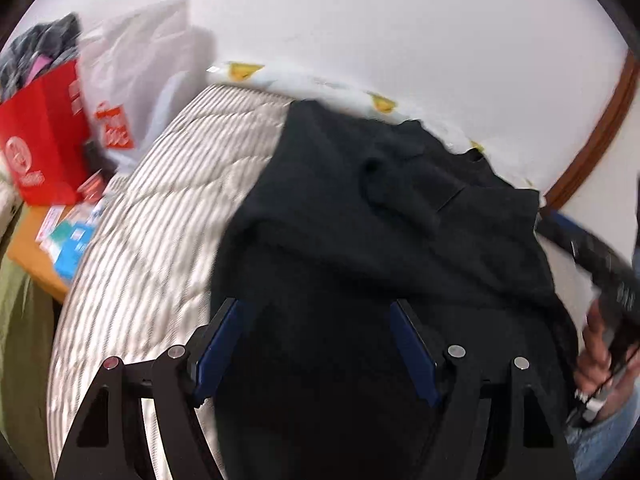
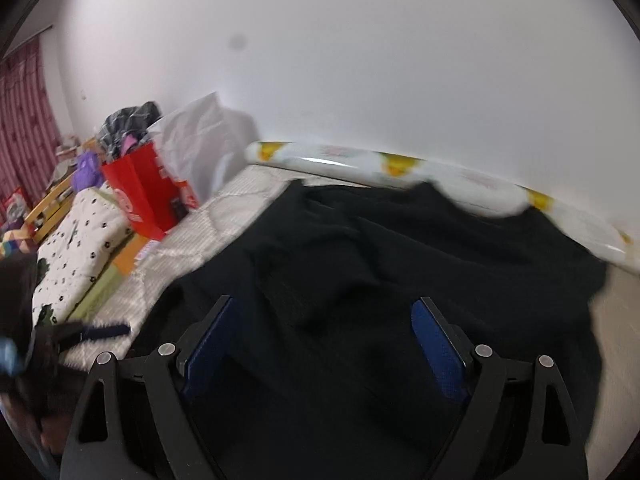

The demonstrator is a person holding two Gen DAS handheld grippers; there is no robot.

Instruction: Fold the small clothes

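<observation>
Black garment lies rumpled on the bed, dead ahead of and under both claws. Left claw wide, empty. Right claw wide, empty. Neither visibly nearer; long axis unclear from folds.

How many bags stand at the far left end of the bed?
2. A red paper bag, stuffed with clothes, stands beyond the mattress corner; a white plastic bag leans against the wall right behind it. Others may be hidden behind them.
</observation>
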